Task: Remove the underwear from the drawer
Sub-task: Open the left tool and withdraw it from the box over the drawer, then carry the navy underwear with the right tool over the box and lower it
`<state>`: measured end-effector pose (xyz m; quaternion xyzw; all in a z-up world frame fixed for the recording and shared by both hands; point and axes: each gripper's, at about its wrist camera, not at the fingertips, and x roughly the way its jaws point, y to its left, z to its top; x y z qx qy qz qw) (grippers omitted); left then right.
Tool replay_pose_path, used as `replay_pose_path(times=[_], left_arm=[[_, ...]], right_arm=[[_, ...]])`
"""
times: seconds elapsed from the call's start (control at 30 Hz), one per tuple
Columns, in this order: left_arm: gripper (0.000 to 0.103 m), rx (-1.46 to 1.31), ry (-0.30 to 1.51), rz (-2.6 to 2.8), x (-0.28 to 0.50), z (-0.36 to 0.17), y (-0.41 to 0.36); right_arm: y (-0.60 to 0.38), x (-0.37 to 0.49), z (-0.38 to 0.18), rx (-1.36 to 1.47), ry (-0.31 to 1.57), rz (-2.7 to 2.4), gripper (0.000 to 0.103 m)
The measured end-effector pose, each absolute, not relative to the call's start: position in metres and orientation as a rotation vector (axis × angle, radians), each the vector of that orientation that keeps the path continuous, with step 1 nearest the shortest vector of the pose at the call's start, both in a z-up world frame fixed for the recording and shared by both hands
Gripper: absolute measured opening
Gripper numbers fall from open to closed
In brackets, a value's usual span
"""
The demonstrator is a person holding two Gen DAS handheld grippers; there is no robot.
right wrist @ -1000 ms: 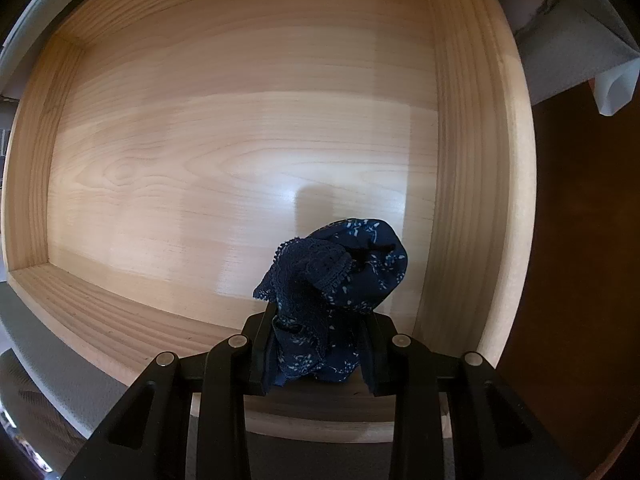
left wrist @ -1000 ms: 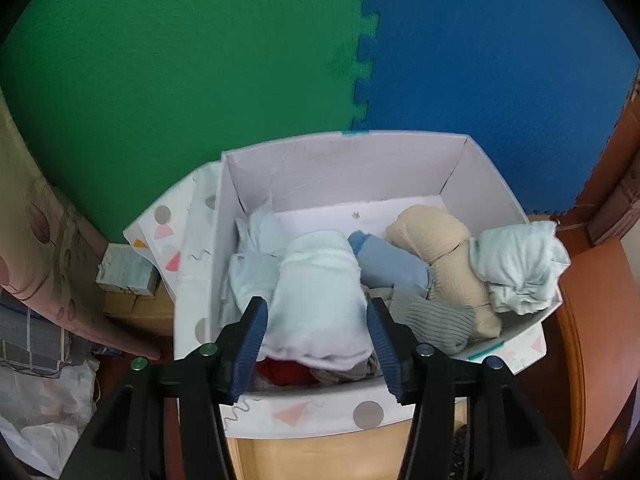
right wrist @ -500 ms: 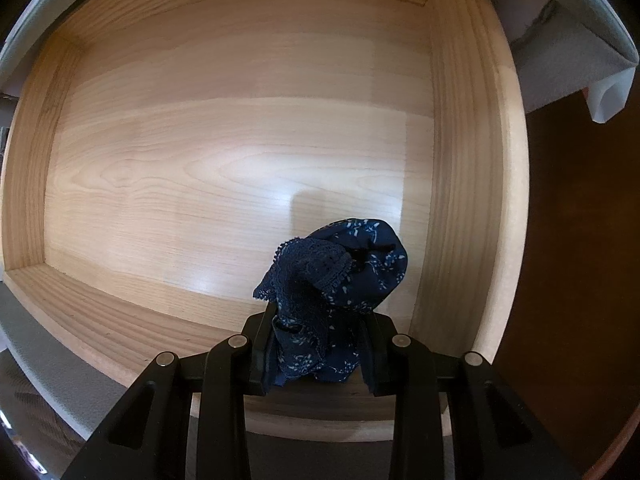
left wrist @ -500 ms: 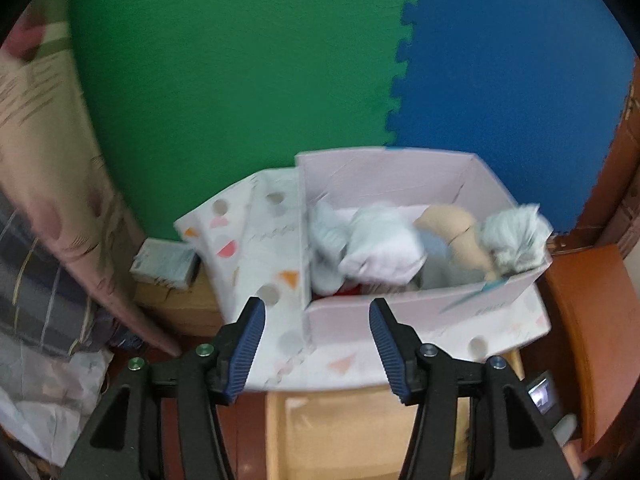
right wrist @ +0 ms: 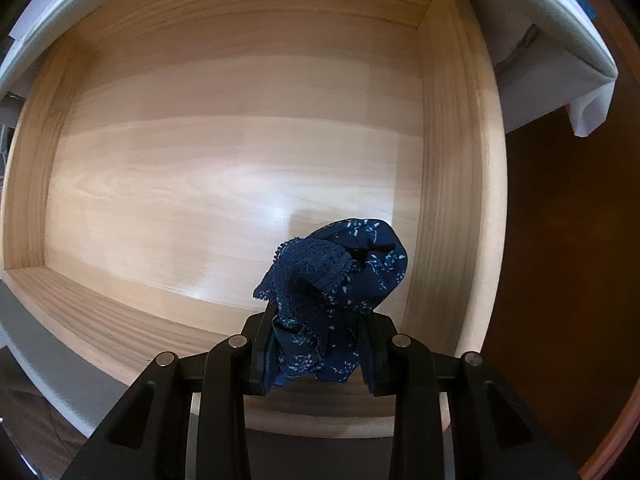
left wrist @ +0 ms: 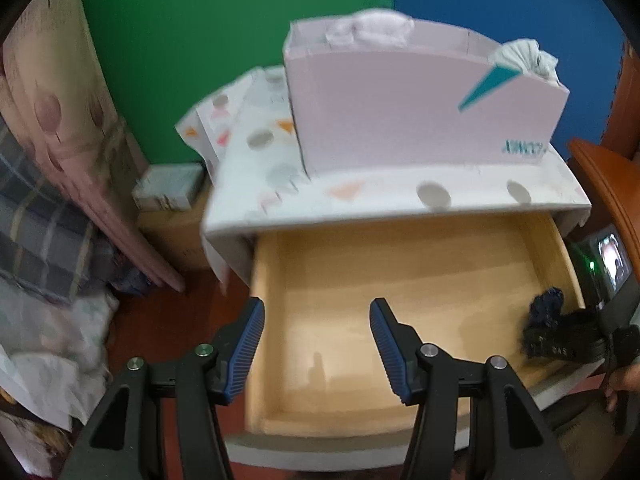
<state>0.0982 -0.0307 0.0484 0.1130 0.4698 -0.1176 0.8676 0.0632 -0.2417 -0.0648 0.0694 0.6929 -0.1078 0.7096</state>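
right gripper [right wrist: 320, 354] clamped on navy lace underwear [right wrist: 336, 276], bunched above wooden drawer [right wrist: 200, 184] floor, pointing down for straight lift-out. left gripper [left wrist: 316, 350] half-open, empty, over drawer.

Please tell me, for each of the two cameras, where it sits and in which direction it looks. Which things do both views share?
Left wrist: sits on the left gripper, looks obliquely down at the open drawer and the pink box; open blue-padded jaws show.
Right wrist: sits on the right gripper, looks straight down into the drawer; jaws clamp the navy underwear.
Shared: drawer, underwear, right gripper.
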Motion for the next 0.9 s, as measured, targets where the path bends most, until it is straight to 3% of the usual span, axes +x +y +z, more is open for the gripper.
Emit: replay_pose_path(times=[0.23,0.6,0.9], left_arm=[[0.056,0.220,1.016,-0.204,0.090,0.017,-0.028],[0.056,0.125,1.015,-0.160,0.093,0.015,-0.011],[0.056,0.141,0.992,-0.164,0.090,0.017,-0.015]], right_arm=[[-0.231,0.051,-0.042,0.140,1.421,-0.227,0.029],[-0.231,0.033,-0.004,0.231,1.287,-0.190,0.029],[-0.226,0.035,0.088,0.203,1.153,-0.165,0.029]])
